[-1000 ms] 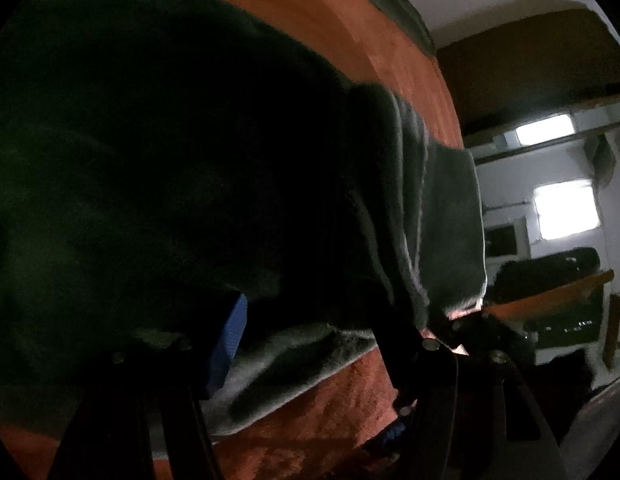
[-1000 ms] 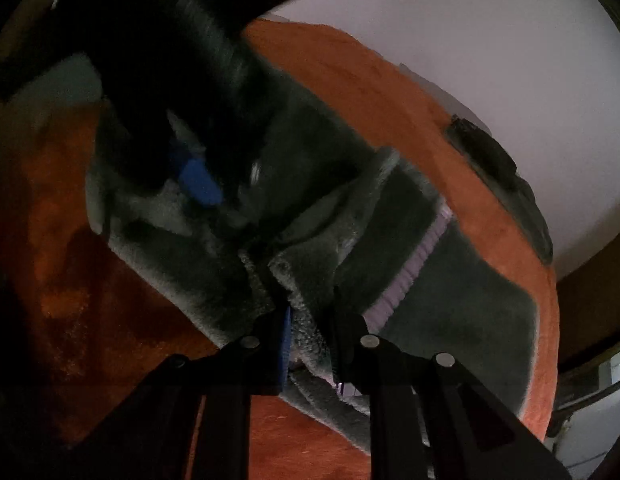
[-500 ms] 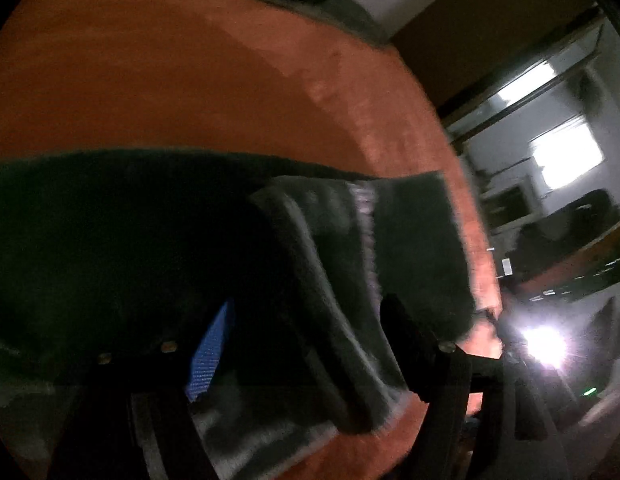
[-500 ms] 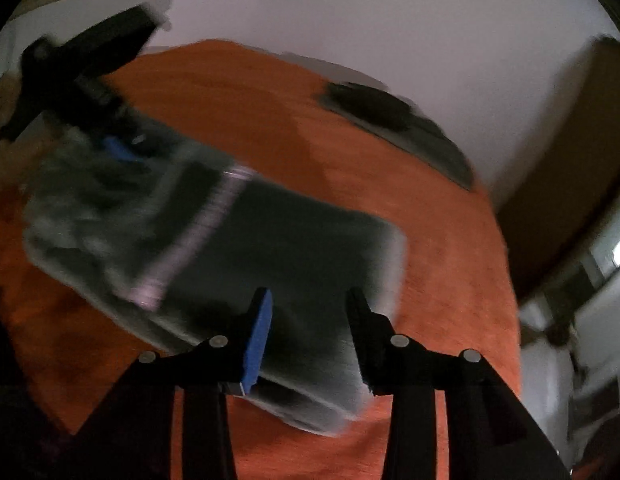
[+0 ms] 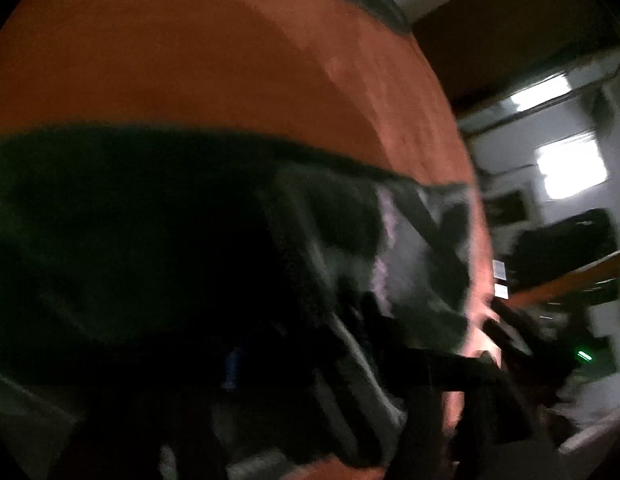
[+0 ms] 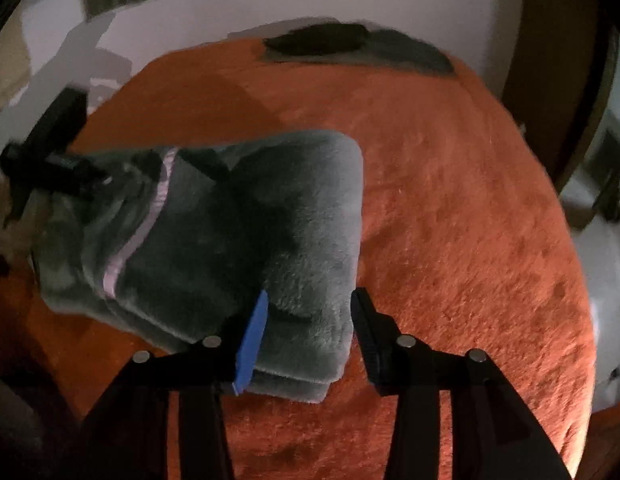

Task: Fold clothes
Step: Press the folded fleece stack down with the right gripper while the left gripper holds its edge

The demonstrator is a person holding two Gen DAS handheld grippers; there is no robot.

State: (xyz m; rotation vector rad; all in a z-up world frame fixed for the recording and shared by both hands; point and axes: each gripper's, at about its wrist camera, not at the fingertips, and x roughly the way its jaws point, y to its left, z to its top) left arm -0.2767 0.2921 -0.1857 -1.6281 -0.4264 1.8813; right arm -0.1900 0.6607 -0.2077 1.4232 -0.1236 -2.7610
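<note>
At the far left of the right wrist view we saw the left hand-held gripper [image 6: 65, 168] at the rumpled end of the grey fleece garment [image 6: 229, 232], the end with the pale pink stripe [image 6: 129, 240]. Its own view was dark and blurred, so we could not tell whether its fingers pinched the cloth or stood apart. The garment lay in a thick layered bundle on the orange bedspread [image 6: 450, 220], its right edge rounded and neat. Over the near corner hung the right hand-held gripper [image 6: 305, 320], its fingers spread wide and holding nothing. Farther back, by the wall, lay another dark garment [image 6: 350, 46]. We judged the fold on the right side to be laid down, with the striped left end not yet tidy. The next move would likely call for squaring that loose end onto the bundle without dragging the layers askew.
</note>
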